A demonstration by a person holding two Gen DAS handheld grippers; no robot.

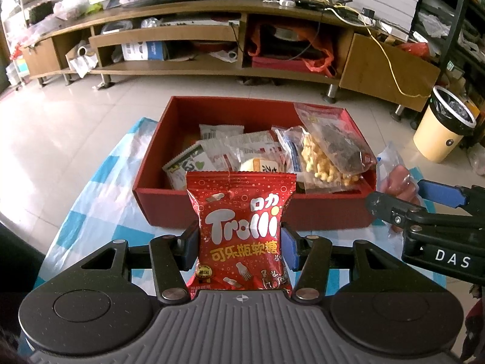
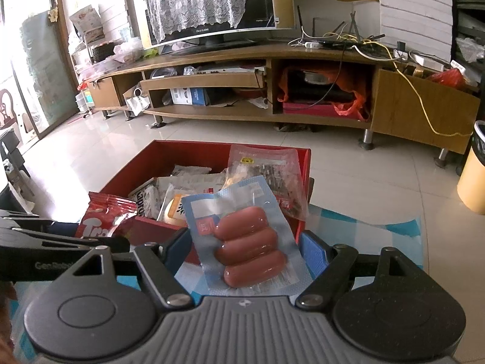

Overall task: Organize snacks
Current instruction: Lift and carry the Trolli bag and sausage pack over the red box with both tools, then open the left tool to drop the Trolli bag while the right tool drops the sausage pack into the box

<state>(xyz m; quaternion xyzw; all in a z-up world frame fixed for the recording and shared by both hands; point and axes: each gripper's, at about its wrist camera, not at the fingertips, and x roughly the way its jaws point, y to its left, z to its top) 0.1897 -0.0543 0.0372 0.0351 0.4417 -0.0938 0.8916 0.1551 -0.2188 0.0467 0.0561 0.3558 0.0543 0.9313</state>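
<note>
Two handheld grippers hover side by side over a table with a blue-and-white checked cloth [image 1: 91, 206], in front of a red box [image 1: 212, 209] already holding several snack packets. The left gripper [image 1: 239, 245] has its blue pads pressed against both sides of a red Trolli gummy bag [image 1: 242, 230], held upright just before the box's near wall. The right gripper [image 2: 245, 251] holds a clear pack of three sausages [image 2: 248, 245] (blue-backed, tilted) between half-spread jaws; its left pad seems slightly clear of the pack's edge.
</note>
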